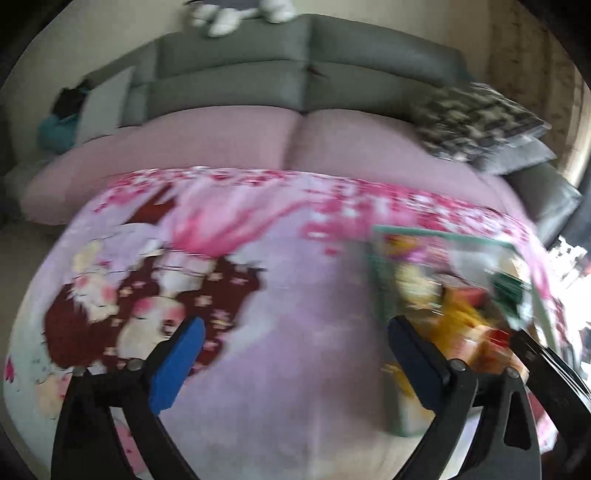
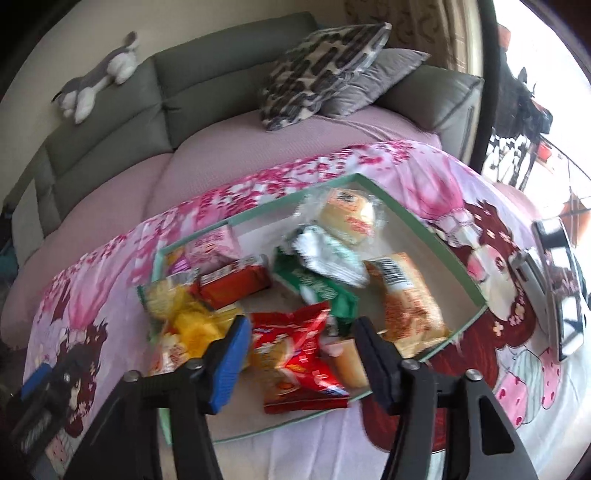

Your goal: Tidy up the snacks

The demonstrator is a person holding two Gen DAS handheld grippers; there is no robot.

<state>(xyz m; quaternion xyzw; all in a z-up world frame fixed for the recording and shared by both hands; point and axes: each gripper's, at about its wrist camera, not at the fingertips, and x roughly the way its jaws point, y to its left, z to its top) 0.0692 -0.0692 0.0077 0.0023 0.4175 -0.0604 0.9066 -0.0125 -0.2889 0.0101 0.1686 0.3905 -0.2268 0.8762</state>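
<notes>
Blanket (image 2: 461,192) bears diagonal snack box (image 2: 458,266).

the left wrist view looked forward between its own two fingers (image 1: 192,343), from low over the blanket (image 1: 295,295), toward the sofa (image 1: 306,70) straight ahead. it sat left of the box (image 1: 439,236), which showed only at its right edge, blurred. the right wrist view looked down from higher up, near and just above the box (image 2: 258,210), tilted so the sofa (image 2: 177,85) ran off to the upper left and a bright window stood at the right edge. both views shared the box, the blanket (image 2: 424,166), the sofa, the patterned pillow (image 1: 476,125) (image 2: 321,70) and the plush toy (image 1: 240,14) (image 2: 96,77). the left gripper (image 2: 37,384) showed at the right view's lower left edge.
</notes>
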